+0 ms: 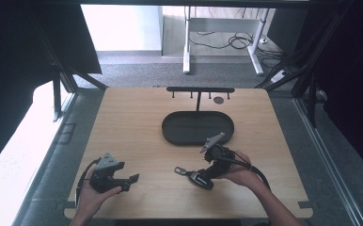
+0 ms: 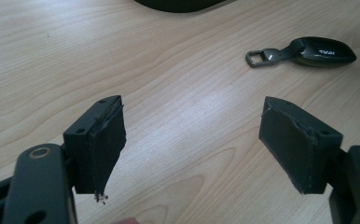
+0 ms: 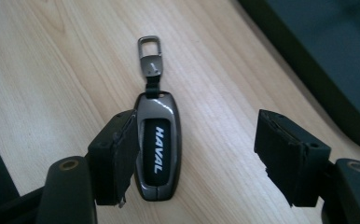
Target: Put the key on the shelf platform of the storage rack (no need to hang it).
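A dark key fob (image 1: 196, 178) with a metal clip lies flat on the wooden table (image 1: 137, 122), near the front edge. In the right gripper view the key fob (image 3: 158, 149) reads HAVAL and lies between the jaws of my right gripper (image 3: 197, 154), close against the left pad (image 3: 117, 154), with a wide gap to the other pad. That gripper (image 1: 202, 176) is open. My left gripper (image 1: 133, 182) rests at the front left, open, with nothing between its jaws (image 2: 192, 144). The key fob (image 2: 325, 52) lies ahead of it to the right.
A black oval tray (image 1: 172, 129) sits in the middle of the table, just behind my right hand; its rim (image 3: 318, 51) shows in the right gripper view. Behind it stands a black rack with hooks (image 1: 200, 89) and a small dark disc (image 1: 218, 100).
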Demonstrator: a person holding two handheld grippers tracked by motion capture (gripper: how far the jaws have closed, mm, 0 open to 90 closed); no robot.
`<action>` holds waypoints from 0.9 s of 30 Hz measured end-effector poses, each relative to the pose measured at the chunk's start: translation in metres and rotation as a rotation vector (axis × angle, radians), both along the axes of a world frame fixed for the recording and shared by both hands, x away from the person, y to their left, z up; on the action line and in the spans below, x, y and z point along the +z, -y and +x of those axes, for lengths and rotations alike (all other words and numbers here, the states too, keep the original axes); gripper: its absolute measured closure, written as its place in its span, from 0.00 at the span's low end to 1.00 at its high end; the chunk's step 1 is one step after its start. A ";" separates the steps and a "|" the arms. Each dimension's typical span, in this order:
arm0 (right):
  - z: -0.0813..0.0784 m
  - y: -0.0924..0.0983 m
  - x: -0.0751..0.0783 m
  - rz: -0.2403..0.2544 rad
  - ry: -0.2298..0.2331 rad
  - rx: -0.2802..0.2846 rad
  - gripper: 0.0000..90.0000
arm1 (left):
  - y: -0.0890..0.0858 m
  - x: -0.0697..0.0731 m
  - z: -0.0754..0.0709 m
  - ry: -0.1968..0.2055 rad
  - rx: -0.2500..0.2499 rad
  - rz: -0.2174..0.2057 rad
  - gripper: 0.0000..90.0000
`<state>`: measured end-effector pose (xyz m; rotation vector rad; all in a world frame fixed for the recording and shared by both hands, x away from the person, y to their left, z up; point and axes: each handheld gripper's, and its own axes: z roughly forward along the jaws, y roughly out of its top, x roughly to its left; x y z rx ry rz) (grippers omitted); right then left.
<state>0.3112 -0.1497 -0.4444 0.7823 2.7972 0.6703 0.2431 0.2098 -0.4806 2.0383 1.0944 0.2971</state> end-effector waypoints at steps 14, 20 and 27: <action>-0.006 -0.023 -0.024 -0.078 -0.025 0.045 0.35 | -0.001 -0.002 0.001 0.002 0.003 0.022 0.25; -0.006 -0.030 -0.036 -0.093 -0.041 0.065 0.35 | -0.001 -0.003 0.001 0.001 0.005 0.024 0.25; -0.003 -0.034 -0.048 -0.129 -0.064 0.070 0.38 | 0.001 -0.003 0.000 0.002 0.004 0.027 0.25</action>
